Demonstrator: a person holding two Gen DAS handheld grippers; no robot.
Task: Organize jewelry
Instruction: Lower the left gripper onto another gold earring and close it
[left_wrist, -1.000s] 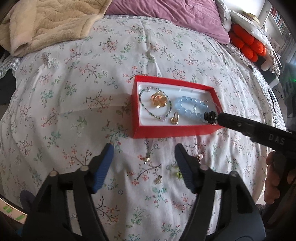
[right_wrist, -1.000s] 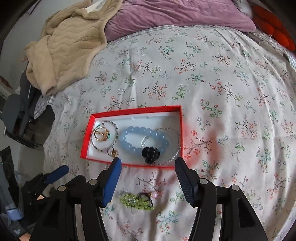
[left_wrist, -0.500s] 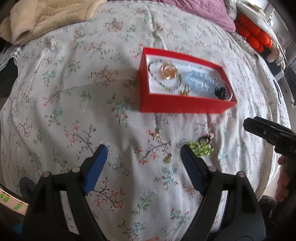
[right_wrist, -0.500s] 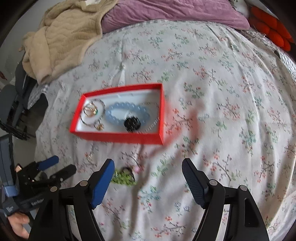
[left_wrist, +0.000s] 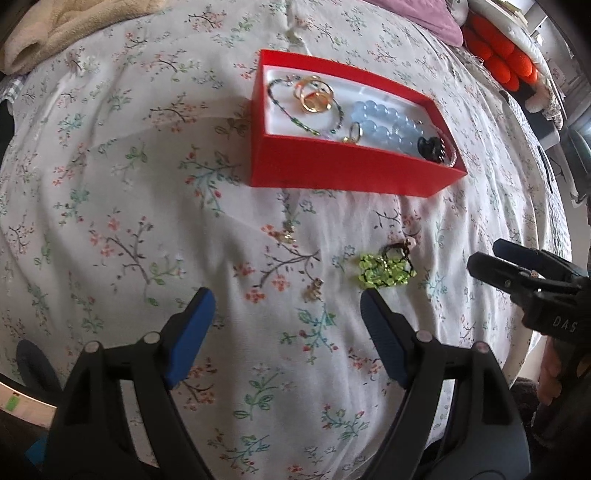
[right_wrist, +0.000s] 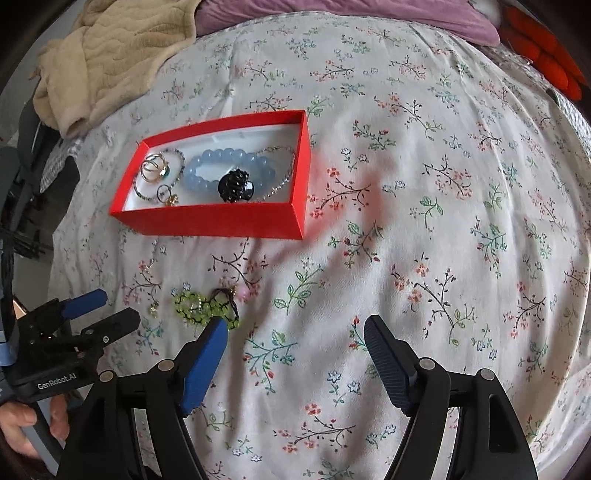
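Glossy gold rings (left_wrist: 314, 96); matt cloth bedspread (left_wrist: 147, 184).

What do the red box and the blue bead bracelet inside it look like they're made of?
The red box looks like matte cardboard: thin, straight walls, crisp folded corners, white inside. The blue bead bracelet looks like glass or polished stone, possibly plastic: its round beads are translucent and glossy.

Soft daylight, fisheye-warped edges

One red box (left_wrist: 347, 173), one blue bead bracelet (left_wrist: 384, 123), one green beaded piece (left_wrist: 386, 271), two hand-held grippers (left_wrist: 286, 314) (right_wrist: 295, 341)
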